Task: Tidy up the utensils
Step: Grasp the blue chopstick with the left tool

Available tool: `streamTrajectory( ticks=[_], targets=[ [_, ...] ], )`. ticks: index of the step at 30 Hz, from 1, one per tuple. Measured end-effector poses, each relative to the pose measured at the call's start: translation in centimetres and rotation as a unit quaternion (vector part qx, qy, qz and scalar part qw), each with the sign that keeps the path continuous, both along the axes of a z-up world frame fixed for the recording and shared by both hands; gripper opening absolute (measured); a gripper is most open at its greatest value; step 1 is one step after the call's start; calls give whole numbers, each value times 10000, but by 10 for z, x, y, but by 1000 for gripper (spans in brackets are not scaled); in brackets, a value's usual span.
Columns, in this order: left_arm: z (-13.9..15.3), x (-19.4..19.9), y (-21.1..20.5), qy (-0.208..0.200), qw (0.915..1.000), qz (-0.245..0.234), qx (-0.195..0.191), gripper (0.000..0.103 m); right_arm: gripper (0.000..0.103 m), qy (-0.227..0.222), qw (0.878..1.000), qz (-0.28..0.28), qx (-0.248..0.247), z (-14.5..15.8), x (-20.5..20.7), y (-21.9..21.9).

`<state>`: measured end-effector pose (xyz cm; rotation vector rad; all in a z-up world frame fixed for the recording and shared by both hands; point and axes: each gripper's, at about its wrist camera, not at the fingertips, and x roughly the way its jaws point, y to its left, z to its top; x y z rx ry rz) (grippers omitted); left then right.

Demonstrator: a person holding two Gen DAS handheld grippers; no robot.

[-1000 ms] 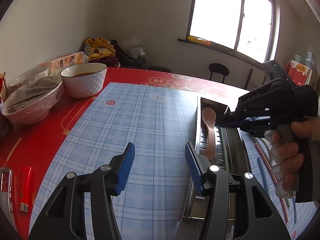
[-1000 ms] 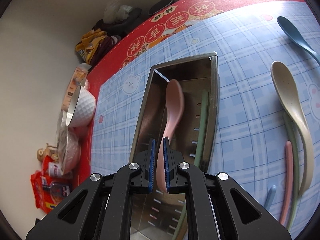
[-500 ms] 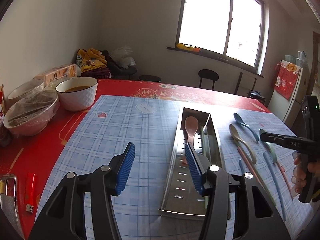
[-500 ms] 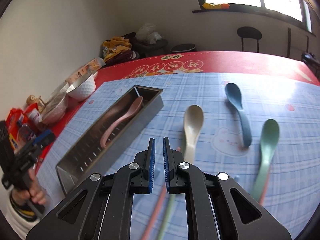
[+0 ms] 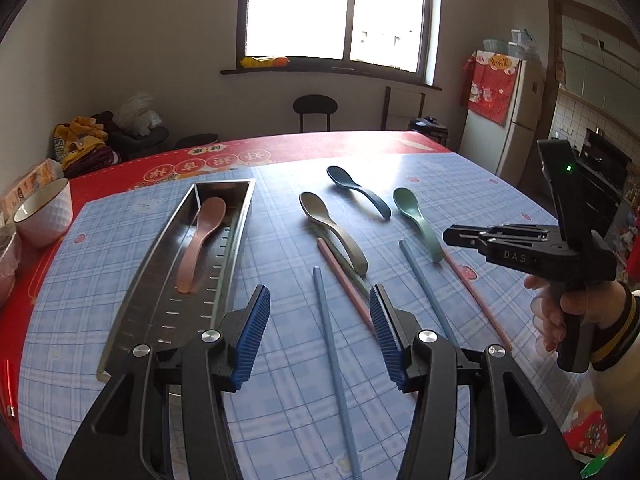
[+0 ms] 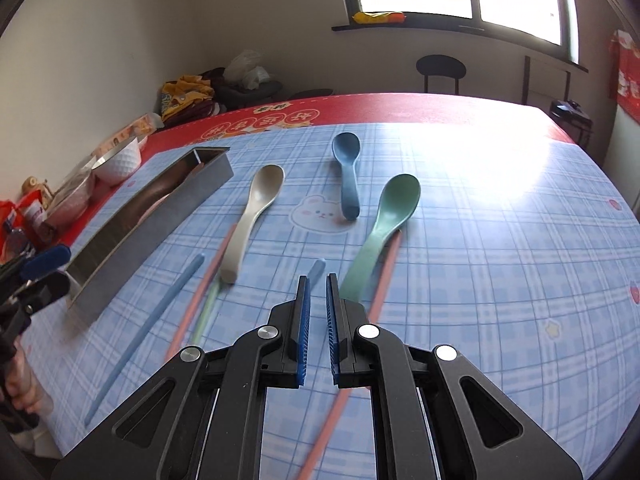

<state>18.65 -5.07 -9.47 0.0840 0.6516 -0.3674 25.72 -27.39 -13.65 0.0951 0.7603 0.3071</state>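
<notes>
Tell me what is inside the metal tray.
A pink spoon lies in the metal tray, bowl toward the far end. The tray's near end is hidden behind the left hand-held gripper.

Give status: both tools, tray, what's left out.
Left tool open, empty. Right tool nearly shut, empty. Pink spoon in tray. Three spoons, chopsticks loose on mat; nothing blocking.

Blue plaid tablecloth (image 6: 480,264); pink spoon (image 5: 202,240), beige spoon (image 6: 256,216), navy spoon (image 6: 347,176), green spoon (image 6: 384,224).
</notes>
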Motion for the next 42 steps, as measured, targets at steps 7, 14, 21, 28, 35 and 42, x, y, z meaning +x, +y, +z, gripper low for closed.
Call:
streamTrajectory(
  ticks=[7, 14, 21, 28, 35, 42],
  targets=[
    [-27, 28, -12, 535, 9983, 53, 218, 40, 9, -3, 9990, -373, -258, -11, -2, -14],
    [-44, 47, -23, 837, 9955, 36, 438, 32, 9, 287, 9983, -475, -199, -18, 10, -16],
    [-50, 52, -26, 868, 9945, 132, 571, 32, 9, 377, 9984, -369, -178, -21, 11, -13],
    [-55, 51, -29, 986, 9929, 79, 657, 30, 9, 469, 9983, -331, -48, -23, 14, -14],
    [-57, 54, -29, 1080, 9923, 35, 599, 30, 9, 477, 9983, -328, 29, -24, 13, -16],
    [-58, 54, -30, 1080, 9924, 35, 584, 30, 9, 488, 9983, -318, 30, -24, 14, -17]
  ],
)
